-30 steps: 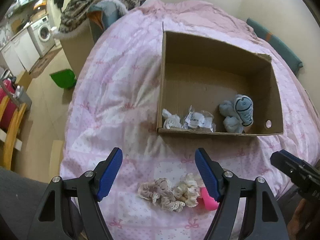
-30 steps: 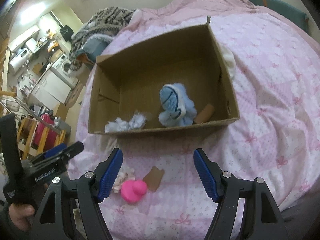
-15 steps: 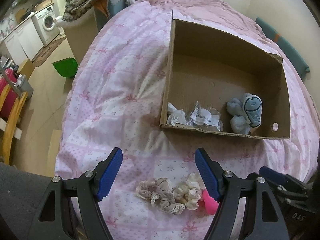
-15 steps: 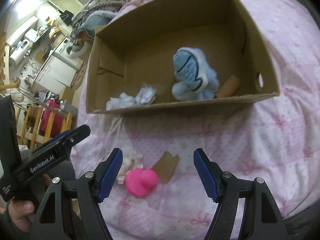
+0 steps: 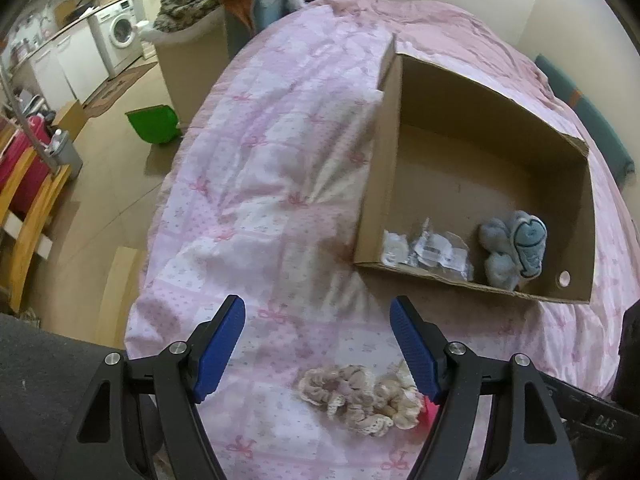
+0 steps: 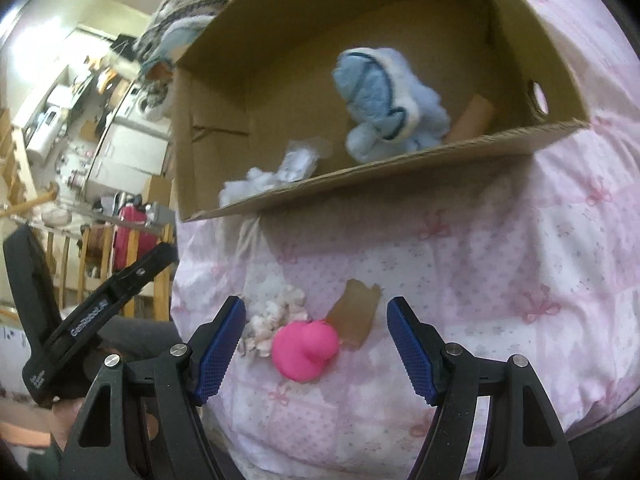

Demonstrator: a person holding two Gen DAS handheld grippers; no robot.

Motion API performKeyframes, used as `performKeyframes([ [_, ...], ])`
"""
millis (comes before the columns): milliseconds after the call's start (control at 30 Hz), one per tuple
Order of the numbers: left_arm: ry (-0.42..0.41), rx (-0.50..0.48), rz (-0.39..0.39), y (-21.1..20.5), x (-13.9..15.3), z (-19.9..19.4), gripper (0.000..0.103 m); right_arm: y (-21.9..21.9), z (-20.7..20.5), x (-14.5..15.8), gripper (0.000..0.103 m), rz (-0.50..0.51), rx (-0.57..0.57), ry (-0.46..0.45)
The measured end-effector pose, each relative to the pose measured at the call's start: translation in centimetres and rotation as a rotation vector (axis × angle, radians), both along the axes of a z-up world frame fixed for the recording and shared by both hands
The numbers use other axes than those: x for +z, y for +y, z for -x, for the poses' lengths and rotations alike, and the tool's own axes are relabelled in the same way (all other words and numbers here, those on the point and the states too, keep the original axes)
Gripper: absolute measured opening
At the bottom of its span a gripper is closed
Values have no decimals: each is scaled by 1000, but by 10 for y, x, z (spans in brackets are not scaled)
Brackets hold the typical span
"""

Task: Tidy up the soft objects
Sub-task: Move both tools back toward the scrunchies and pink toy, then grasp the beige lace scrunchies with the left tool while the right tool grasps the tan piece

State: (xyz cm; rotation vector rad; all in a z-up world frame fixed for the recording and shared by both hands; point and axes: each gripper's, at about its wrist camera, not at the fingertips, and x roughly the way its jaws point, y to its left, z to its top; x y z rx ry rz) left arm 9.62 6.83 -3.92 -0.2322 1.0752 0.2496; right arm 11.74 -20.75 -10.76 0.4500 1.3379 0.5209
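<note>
A bright pink soft toy, rounded with a smaller lobe toward the viewer, lies on the pink quilted bedspread close to the bed's near edge. It looks light and squashy, likely to give under pressure and not slip, so a grip across its fat middle seems the best hold. Its long axis runs roughly toward the viewer and away; which end is its front cannot be told.

Touching its left side is a cluster of frilly cream and beige scrunchies, stretched out along the near edge of the bed. They appear limp and nearly weightless; pinching a bunched fold would lift them. A small flat brown piece, perhaps card, lies just behind the pink toy.

The right gripper hangs over the pink toy with its blue pads spread wide, empty, one on each side and not touching it. The left gripper is also spread and empty, above the scrunchies.

Farther up the bed sits an open cardboard box. Along its near wall lie a fluffy blue plush, clear plastic packets and a white fluffy item.
</note>
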Motion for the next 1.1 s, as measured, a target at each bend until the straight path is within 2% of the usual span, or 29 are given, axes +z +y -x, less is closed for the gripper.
performKeyframes([
  [133, 21, 9, -4, 9, -5, 2, 72, 7, -1, -10, 77, -11, 34, 48],
  [233, 39, 17, 9, 15, -9, 6, 72, 19, 1, -13, 77, 91, 72, 23],
  [300, 49, 27, 18, 20, -12, 8, 72, 24, -3, -19, 74, 97, 69, 36],
  [367, 53, 36, 25, 22, -12, 8, 73, 27, -10, -31, 56, 68, 63, 85],
  [433, 64, 45, 40, 23, -15, 8, 72, 30, -13, -43, 46, 80, 63, 120],
  [500, 84, 43, 46, 23, -19, 7, 72, 32, -13, -47, 33, 114, 60, 119],
  [567, 109, 31, 47, 20, -24, 6, 72, 33, -12, -46, 12, 144, 74, 100],
  [700, 164, 15, 81, 17, -36, 5, 73, 30, -10, -36, 8, 158, 76, 46],
  [833, 207, 3, 127, 13, -48, 4, 73, 10, -10, -16, 8, 164, -12, -34],
  [967, 320, -53, 164, -3, -76, 0, 72, -9, -6, 4, 8, 130, -73, -100],
  [1100, 385, -67, 144, -11, -93, -1, 69, -15, -4, 13, 8, 93, -70, -116],
])
